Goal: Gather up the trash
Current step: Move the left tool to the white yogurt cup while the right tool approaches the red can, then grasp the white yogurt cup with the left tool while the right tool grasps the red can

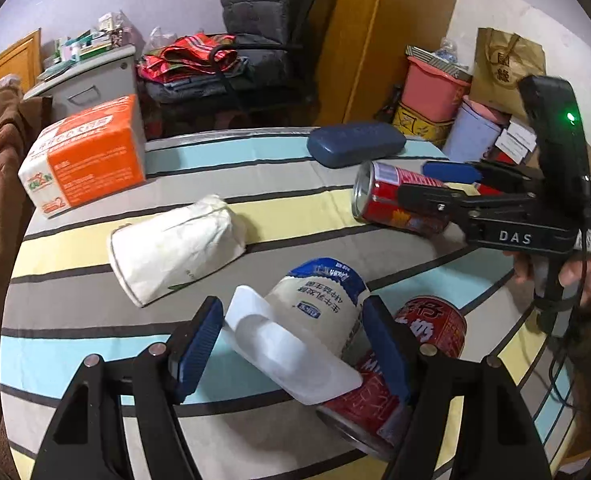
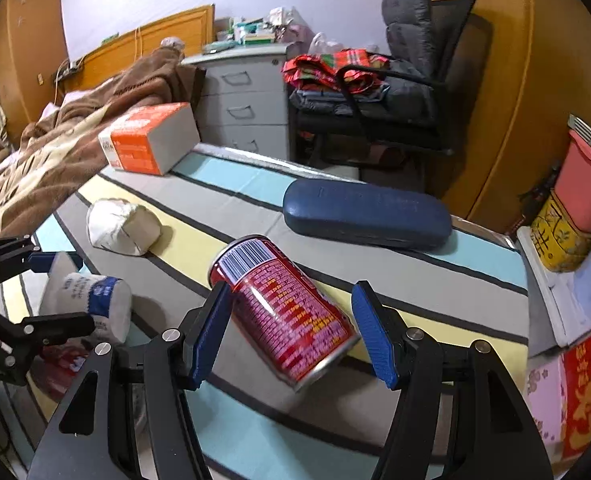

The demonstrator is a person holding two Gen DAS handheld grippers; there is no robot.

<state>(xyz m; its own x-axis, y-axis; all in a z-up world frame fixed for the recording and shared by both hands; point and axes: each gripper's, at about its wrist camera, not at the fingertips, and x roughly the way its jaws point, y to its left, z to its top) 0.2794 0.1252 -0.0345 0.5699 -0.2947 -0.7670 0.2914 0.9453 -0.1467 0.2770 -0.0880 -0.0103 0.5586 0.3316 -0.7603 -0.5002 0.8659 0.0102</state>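
The left gripper (image 1: pixel 295 344) stands part open, its blue pads either side of a white plastic yogurt cup with a blue label (image 1: pixel 315 300) lying on its side. Its right pad seems to touch the cup; the left stands clear. A red drink can (image 1: pixel 379 384) lies just beside and under the cup.

The right gripper (image 2: pixel 291 332) gapes wide around a second red can with a barcode (image 2: pixel 283 304), which lies tilted between the pads, touching the left one.

Both rest on a striped grey, yellow and pale-blue tablecloth (image 2: pixel 395 280). Farther off lie a crumpled white paper wad (image 1: pixel 175 248), a dark blue glasses case (image 2: pixel 367 216) and an orange tissue pack (image 1: pixel 83 160). Only the right view shows the brown blanket (image 2: pixel 75 128) fully.
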